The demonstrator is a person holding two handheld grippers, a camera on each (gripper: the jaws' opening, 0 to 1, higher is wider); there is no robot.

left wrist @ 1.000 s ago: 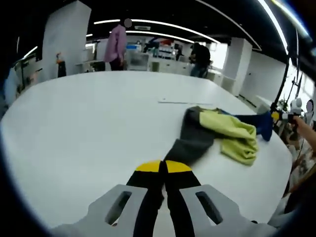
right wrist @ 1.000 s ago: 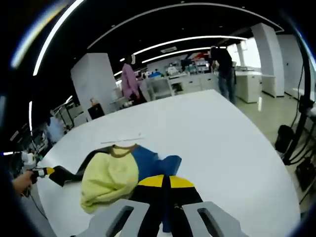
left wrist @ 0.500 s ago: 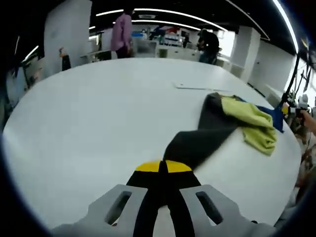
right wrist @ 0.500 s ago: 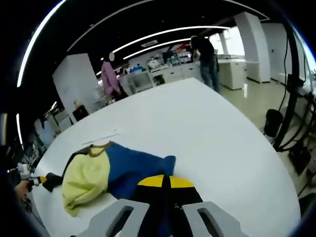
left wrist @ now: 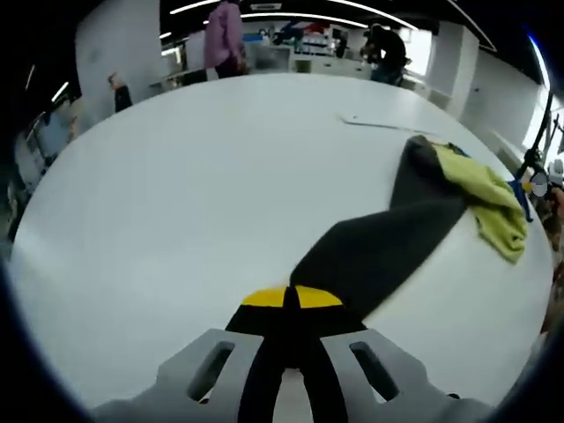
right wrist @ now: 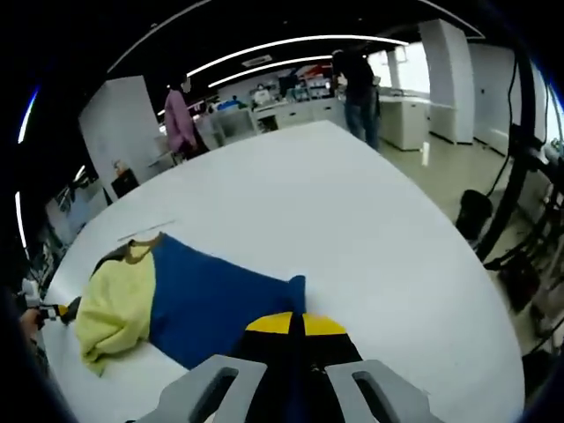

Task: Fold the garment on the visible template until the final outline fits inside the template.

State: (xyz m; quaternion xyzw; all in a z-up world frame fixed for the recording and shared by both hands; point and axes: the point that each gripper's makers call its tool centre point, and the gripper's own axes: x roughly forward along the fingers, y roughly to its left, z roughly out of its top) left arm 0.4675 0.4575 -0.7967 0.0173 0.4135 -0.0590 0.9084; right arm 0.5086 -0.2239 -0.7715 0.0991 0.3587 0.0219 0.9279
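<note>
1. We see no brand, label or readable writing anywhere, either on the garment or on our tools.
2. Our left gripper [left wrist: 292, 298] has its yellow-tipped jaws pressed together on the dark grey part of the garment [left wrist: 388, 242], which stretches away from the jaws toward the upper right of the left gripper view.
3. Our right gripper [right wrist: 295, 324] has its jaws closed as well, pinching the blue part of the garment [right wrist: 211, 298] at its near edge.
4. The garment lies on a large white table [left wrist: 176, 194], spread between the two grippers, with a bunched yellow-green panel [right wrist: 110, 304] in its middle.
5. A thin pale strip [left wrist: 379, 124] lies flat on the table just beyond the garment; we cannot tell what it is.
6. In the left gripper view, the right gripper [left wrist: 529, 185] shows small at the far right edge, at the blue end of the cloth.
7. The room is a big open workspace with dark ceilings, curved light strips [right wrist: 291, 46], white pillars and benches.
8. A person in a pink top [left wrist: 225, 35] and another in dark clothes [right wrist: 357, 84] stand beyond the table.
</note>
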